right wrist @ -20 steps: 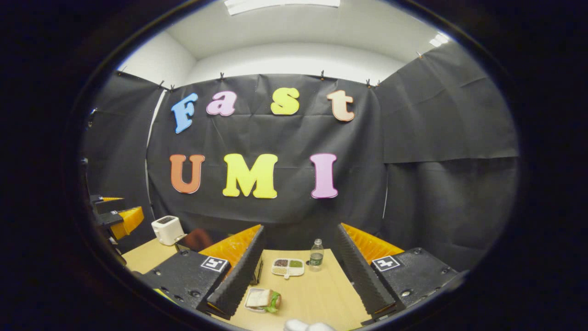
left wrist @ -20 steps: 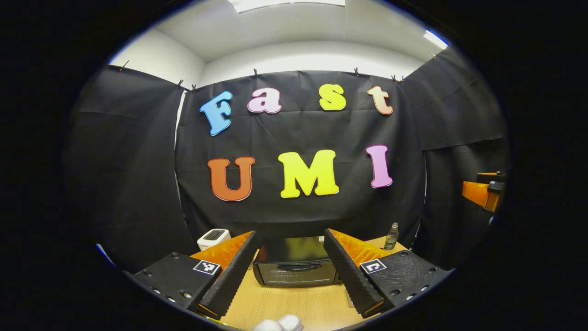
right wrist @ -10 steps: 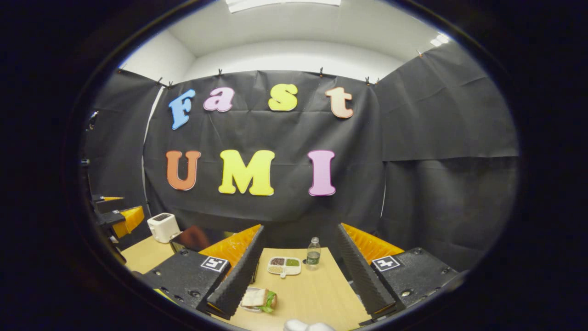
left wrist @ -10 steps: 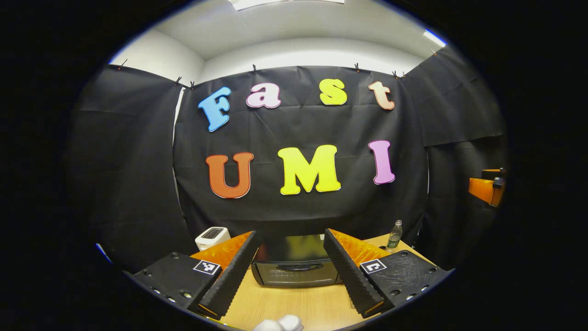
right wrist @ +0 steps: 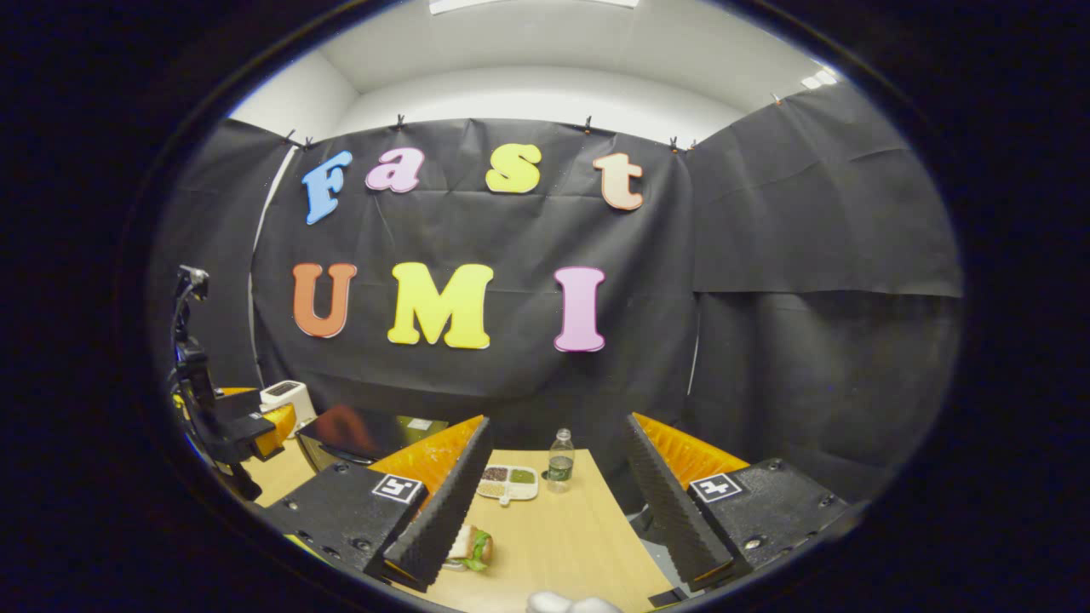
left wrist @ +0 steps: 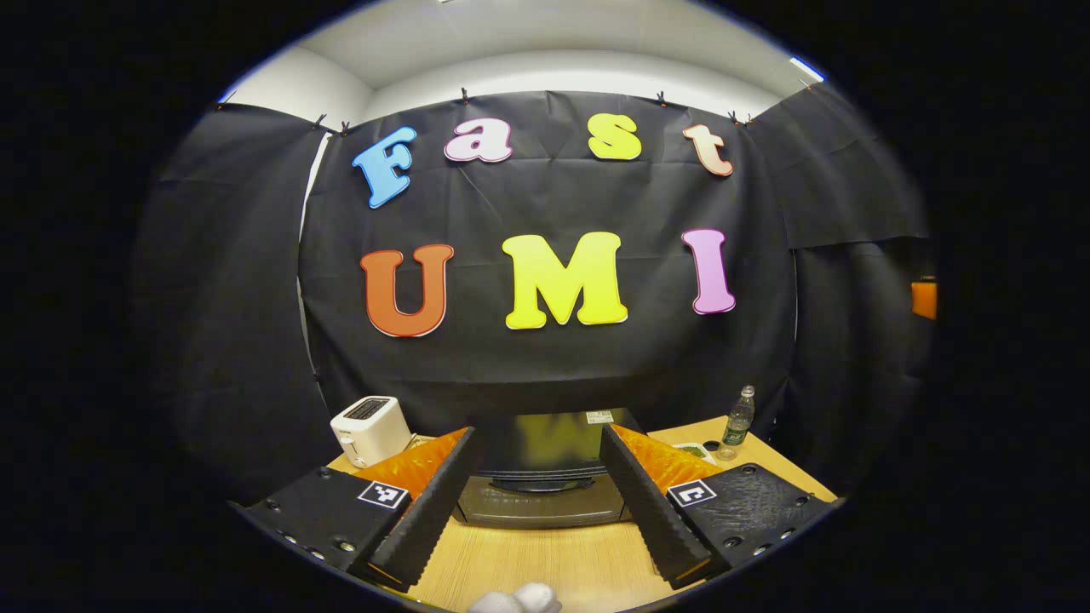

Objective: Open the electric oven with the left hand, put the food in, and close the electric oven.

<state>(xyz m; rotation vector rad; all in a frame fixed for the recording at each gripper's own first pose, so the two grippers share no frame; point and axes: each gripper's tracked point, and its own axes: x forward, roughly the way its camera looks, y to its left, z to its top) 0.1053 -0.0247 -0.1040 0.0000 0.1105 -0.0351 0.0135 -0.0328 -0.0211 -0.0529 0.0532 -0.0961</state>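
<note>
The black electric oven (left wrist: 540, 477) stands on the wooden table straight ahead in the left gripper view, door closed, its handle (left wrist: 542, 485) across the front. My left gripper (left wrist: 536, 498) is open, a short way in front of the oven, touching nothing. In the right gripper view a sandwich (right wrist: 471, 545) lies on the table beside the left finger of my open right gripper (right wrist: 549, 494), partly hidden by it. The oven (right wrist: 366, 432) sits at the left there, with the left gripper (right wrist: 247, 426) in front of it.
A white toaster (left wrist: 369, 428) stands left of the oven. A divided snack tray (right wrist: 506, 483) and a small water bottle (right wrist: 559, 461) sit at the back of the table (right wrist: 562, 545). Black cloth walls close in behind and to the sides.
Both grippers moved forward and tilted down. The oven and toaster grew larger in the left gripper view. The sandwich slid further behind the right gripper's left finger.
</note>
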